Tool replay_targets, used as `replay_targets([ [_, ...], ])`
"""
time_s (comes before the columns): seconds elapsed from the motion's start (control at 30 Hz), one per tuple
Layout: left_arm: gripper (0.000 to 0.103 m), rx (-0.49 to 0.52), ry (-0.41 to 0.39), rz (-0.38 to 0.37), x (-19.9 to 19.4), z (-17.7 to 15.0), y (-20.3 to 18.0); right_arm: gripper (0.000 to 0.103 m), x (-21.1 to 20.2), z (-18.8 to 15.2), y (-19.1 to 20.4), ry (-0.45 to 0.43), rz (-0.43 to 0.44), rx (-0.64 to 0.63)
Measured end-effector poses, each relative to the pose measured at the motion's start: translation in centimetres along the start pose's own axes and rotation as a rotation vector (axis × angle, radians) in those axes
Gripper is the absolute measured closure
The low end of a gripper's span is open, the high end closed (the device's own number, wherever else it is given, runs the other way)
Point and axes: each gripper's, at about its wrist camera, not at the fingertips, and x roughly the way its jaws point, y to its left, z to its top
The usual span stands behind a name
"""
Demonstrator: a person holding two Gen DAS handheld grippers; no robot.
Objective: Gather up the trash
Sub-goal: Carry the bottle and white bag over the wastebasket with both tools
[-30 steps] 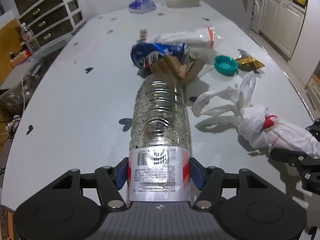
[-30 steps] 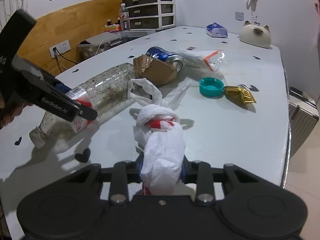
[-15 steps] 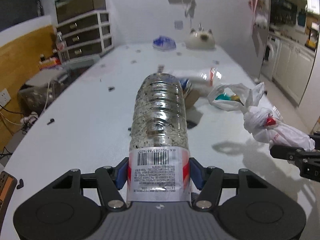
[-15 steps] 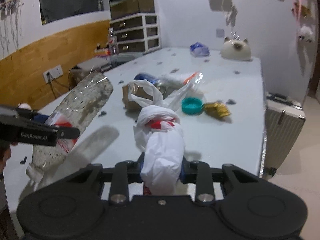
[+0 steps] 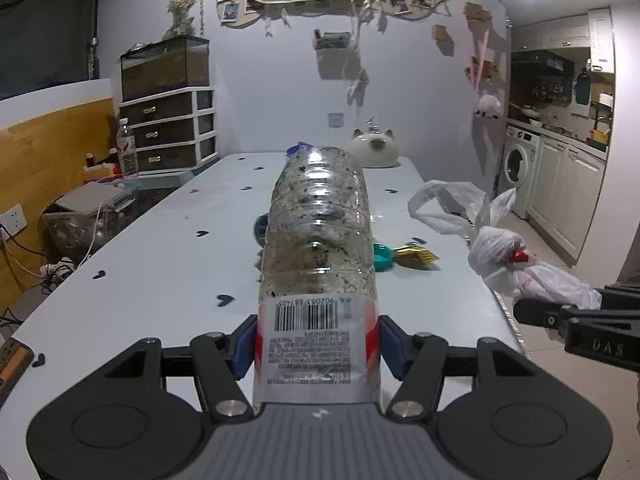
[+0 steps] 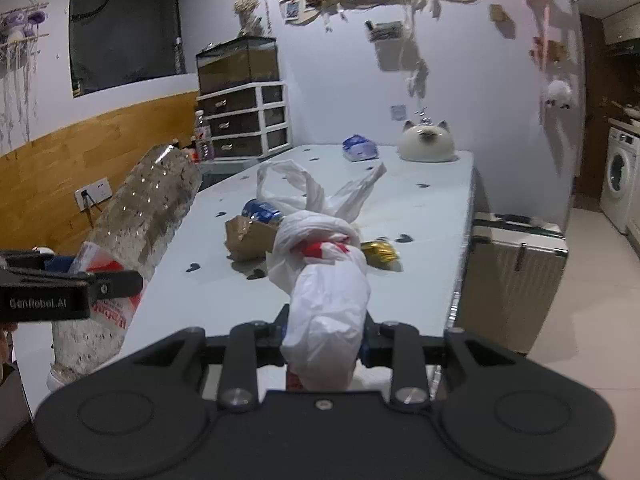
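Both claws loaded and held up off the white table, trash left behind on it.

The left gripper clamps the labelled end of a speckled plastic bottle; the right gripper pinches a knotted white plastic bag. Beyond them the white table, dotted with dark heart marks, carries a cardboard piece, blue can, teal cap and gold wrapper. Farther off sit a cat-shaped ornament, a drawer unit and a washing machine.
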Motion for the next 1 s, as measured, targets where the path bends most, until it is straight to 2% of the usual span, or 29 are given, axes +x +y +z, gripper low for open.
replay_targets([
  [0.3,0.041,-0.004,-0.044,-0.059,-1.8,-1.2,-5.0,0.071,-5.3,-1.6,-3.6,-0.058,-0.062,0.030],
  [0.6,0.041,0.051,-0.062,-0.155,-2.4,-1.5,-12.4,0.071,-9.8,-4.0,-8.6,-0.085,-0.154,0.067],
  [1.0,0.041,0.093,-0.019,-0.289,0.0,-3.2,-22.0,0.071,-14.4,-8.1,-16.8,-0.075,-0.292,0.169],
])
